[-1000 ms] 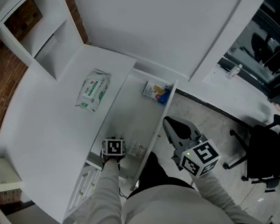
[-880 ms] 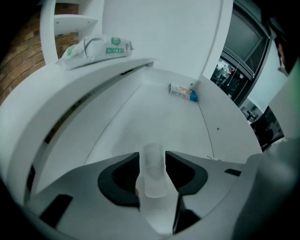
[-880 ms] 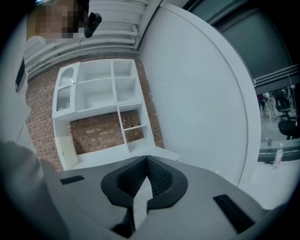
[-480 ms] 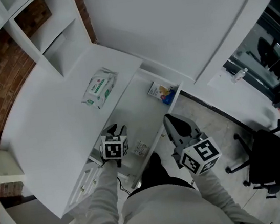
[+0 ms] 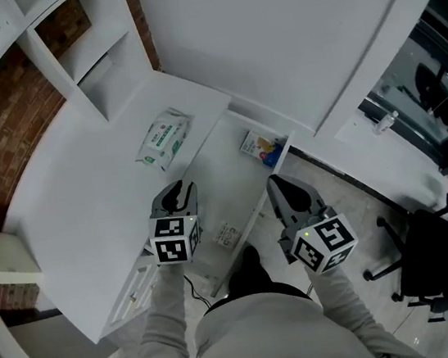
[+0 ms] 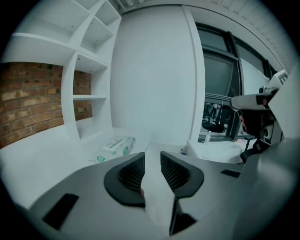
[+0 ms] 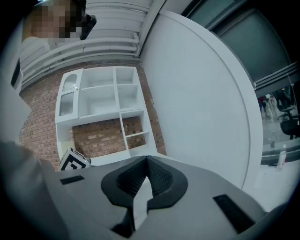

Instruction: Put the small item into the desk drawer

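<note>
The open desk drawer [image 5: 224, 166] runs from the desk's [image 5: 77, 195] edge toward me. A small white printed packet [image 5: 226, 234] lies on its floor near my end, free of both grippers. A small blue and yellow item [image 5: 259, 147] sits at the drawer's far end and shows again as the same blue item [image 6: 183, 151] in the left gripper view. My left gripper [image 5: 178, 195] hangs over the drawer's left edge, above and beyond the packet. Its jaws are closing, with a gap and nothing between them. My right gripper [image 5: 289, 193] hovers right of the drawer, shut and empty.
A green and white wipes pack [image 5: 167, 137] lies on the desk left of the drawer. White shelves [image 5: 100, 59] stand at the back against a brick wall. A black office chair [image 5: 434, 260] is on the floor to the right.
My left gripper has risen off the small packet in the drawer and moved farther along the drawer. The packet stays where it lay. The right gripper has barely moved.
</note>
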Action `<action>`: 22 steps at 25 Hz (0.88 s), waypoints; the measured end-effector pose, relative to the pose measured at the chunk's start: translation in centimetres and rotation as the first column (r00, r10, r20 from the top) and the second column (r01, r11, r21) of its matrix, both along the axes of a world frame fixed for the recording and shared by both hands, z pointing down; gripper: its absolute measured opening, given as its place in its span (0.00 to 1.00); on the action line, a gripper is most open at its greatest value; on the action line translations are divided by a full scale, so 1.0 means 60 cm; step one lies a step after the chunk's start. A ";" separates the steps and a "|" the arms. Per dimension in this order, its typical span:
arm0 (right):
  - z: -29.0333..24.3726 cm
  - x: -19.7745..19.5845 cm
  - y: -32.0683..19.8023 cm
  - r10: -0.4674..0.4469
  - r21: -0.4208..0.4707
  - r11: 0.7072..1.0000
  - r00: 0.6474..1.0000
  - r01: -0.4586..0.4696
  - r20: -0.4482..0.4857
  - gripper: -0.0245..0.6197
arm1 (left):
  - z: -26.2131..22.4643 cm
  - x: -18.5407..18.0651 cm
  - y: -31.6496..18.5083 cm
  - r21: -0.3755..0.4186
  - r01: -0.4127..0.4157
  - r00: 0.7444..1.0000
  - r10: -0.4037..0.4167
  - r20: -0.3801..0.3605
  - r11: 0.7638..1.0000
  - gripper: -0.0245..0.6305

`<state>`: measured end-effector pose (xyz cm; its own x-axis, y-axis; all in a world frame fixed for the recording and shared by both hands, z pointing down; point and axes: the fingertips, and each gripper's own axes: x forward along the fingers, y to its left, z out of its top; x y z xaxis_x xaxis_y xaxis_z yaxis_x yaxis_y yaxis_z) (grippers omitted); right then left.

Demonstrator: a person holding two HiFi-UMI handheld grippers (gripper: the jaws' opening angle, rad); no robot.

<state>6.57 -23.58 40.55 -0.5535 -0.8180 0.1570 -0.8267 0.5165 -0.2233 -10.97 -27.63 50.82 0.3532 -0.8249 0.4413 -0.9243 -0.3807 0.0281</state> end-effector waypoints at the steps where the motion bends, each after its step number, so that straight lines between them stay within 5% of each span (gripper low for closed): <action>1: -0.001 0.000 0.001 0.000 0.002 1.000 1.000 0.000 0.001 0.08 | -0.014 -0.002 0.001 0.019 0.006 1.000 -0.006 -0.005 1.000 0.21; 22: -0.024 -0.029 0.015 -0.038 0.041 0.998 0.999 0.038 -0.008 0.08 | -0.181 -0.063 0.073 0.256 0.109 0.992 -0.088 -0.095 0.960 0.08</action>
